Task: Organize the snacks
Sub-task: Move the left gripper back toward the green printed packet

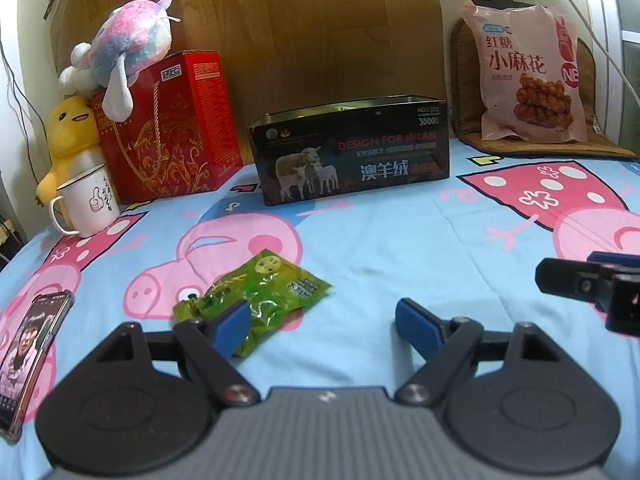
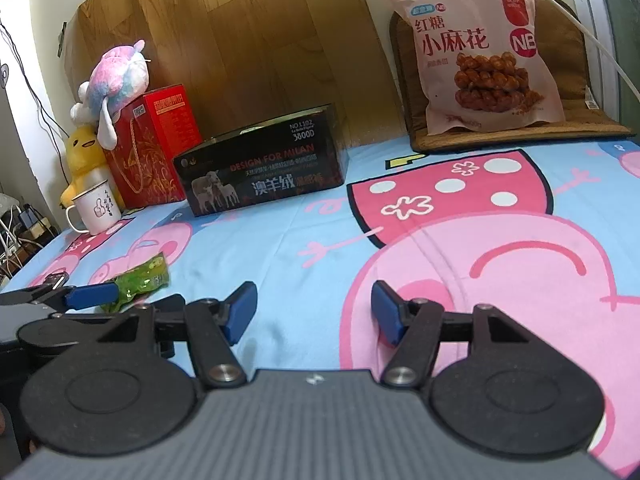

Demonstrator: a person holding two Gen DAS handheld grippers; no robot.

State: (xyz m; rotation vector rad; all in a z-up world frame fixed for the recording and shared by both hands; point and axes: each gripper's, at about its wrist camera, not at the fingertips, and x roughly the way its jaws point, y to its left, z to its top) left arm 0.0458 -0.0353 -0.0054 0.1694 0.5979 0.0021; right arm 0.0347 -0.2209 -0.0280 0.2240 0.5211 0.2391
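A green snack packet (image 1: 260, 296) lies flat on the cartoon bed sheet (image 1: 380, 248). My left gripper (image 1: 324, 328) is open just above the sheet. Its left finger (image 1: 232, 328) overlaps the packet's near corner and its right finger stands far off, so nothing is gripped. In the right wrist view the same packet (image 2: 140, 280) shows at the left, beside the left gripper's blue finger (image 2: 92, 295). My right gripper (image 2: 314, 312) is open over bare sheet. A black open-topped box (image 1: 348, 152) stands at the back. A pink snack bag (image 1: 528, 76) leans upright at the back right.
A red gift box (image 1: 172, 128) with plush toys (image 1: 124, 48) on and beside it and a white mug (image 1: 90, 204) stand at the back left. A phone (image 1: 28, 356) lies at the near left edge. The pink bag rests on a brown cushion (image 1: 600, 148).
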